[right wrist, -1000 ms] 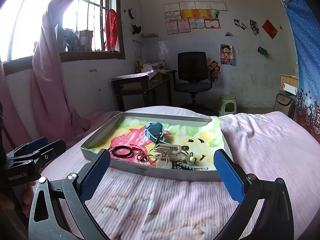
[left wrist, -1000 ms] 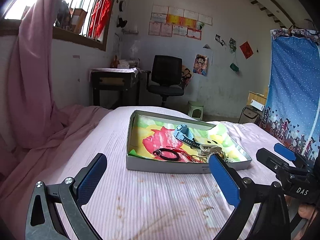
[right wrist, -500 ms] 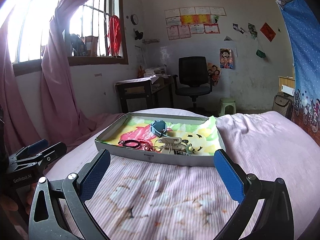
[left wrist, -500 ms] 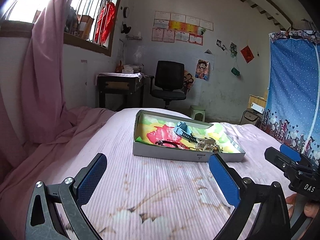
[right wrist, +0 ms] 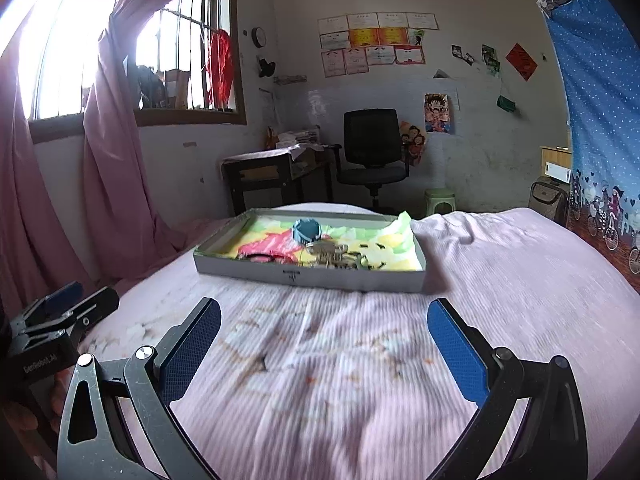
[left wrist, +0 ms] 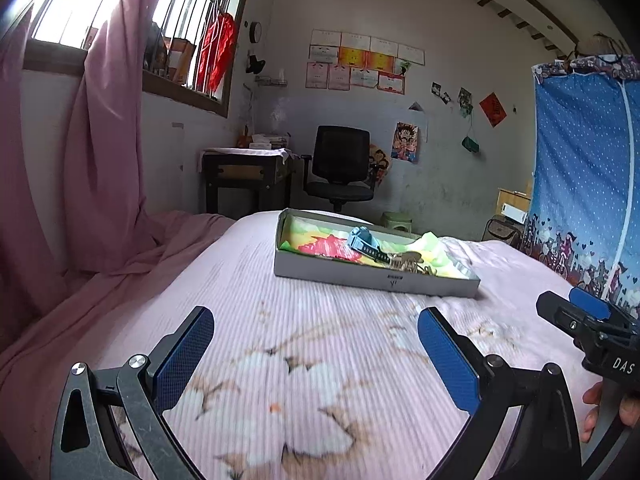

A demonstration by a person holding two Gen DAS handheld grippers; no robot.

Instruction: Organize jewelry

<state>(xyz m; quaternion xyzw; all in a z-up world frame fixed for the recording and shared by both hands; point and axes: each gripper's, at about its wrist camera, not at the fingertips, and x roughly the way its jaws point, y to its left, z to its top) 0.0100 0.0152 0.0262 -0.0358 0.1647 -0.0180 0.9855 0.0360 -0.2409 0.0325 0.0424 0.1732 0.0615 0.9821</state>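
Observation:
A shallow grey box lined with bright cloth lies on the pink bed. Inside it are a blue watch, a black hair tie and a heap of metal jewelry. My left gripper is open and empty, well short of the box. My right gripper is also open and empty, equally far back. Each gripper shows at the edge of the other's view: the right gripper, the left gripper.
The pink flowered bedspread fills the foreground. A pink curtain hangs at the left, a blue curtain at the right. Beyond the bed stand a desk, a black office chair and a green stool.
Both grippers have drawn back from the box, which now looks smaller and farther away. Both stayed open and empty.

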